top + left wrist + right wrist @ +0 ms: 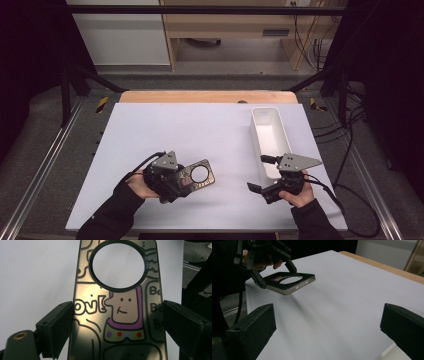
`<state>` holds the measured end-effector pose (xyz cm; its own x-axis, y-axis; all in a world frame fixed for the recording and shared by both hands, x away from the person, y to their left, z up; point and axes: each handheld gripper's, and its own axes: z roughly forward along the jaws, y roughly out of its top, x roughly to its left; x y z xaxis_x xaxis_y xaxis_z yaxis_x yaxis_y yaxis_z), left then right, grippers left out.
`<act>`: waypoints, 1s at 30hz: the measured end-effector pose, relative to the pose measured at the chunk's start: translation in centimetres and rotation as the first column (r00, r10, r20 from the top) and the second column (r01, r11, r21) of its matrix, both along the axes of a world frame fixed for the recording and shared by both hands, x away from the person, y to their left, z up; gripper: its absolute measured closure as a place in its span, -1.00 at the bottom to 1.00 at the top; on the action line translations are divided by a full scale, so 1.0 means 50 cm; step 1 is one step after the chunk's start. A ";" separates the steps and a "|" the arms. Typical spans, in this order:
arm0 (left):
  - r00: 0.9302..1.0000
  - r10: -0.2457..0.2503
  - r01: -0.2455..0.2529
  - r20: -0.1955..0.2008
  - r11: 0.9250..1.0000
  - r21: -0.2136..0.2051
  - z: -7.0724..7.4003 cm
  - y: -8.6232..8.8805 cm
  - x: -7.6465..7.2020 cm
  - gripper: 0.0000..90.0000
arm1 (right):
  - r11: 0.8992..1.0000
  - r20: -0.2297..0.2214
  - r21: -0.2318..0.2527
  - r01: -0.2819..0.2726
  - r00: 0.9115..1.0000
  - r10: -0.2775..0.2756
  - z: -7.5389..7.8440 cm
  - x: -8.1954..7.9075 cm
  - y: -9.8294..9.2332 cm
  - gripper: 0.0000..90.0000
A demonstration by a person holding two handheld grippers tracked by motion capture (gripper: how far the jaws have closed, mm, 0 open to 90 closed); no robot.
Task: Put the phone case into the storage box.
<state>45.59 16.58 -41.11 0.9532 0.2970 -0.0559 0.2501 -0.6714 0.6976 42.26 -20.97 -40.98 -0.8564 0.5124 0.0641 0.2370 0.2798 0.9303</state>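
Two grippers sit low over my table (150,130). My left gripper (186,181) clamps the phone case (197,176) by its side edges, lifted clear of the surface. My right gripper (262,172) hangs wide apart, empty, beside the white bin (270,135).

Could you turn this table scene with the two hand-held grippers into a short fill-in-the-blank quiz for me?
1. The left gripper is clamped on a shiny cartoon-printed phone case with a large ____ hole.
2. The right gripper has its jaws ____ and holds nothing.
3. The long white plastic bin lies on the ____ side of the white table.
4. In the right gripper view the case is held ____ the table, not resting on it.

Missing words: round; open; right; above
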 end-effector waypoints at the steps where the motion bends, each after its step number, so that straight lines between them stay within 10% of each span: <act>1: 1.000 -0.003 0.003 -0.001 1.000 -0.003 0.000 -0.002 0.000 -0.75 | 1.000 0.001 -0.002 -0.005 1.000 0.005 -0.001 0.001 0.004 -0.99; 30: 0.992 -0.120 0.119 -0.043 0.992 -0.028 0.024 -0.054 0.010 -0.75 | 0.982 -0.038 -0.072 -0.176 0.984 0.174 -0.003 0.021 0.099 -0.95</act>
<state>46.10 13.87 -39.92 0.9783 0.1787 -0.1052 0.2001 -0.6806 0.7048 43.29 -16.00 -41.12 -0.9314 0.3590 0.0599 0.2074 0.3881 0.8980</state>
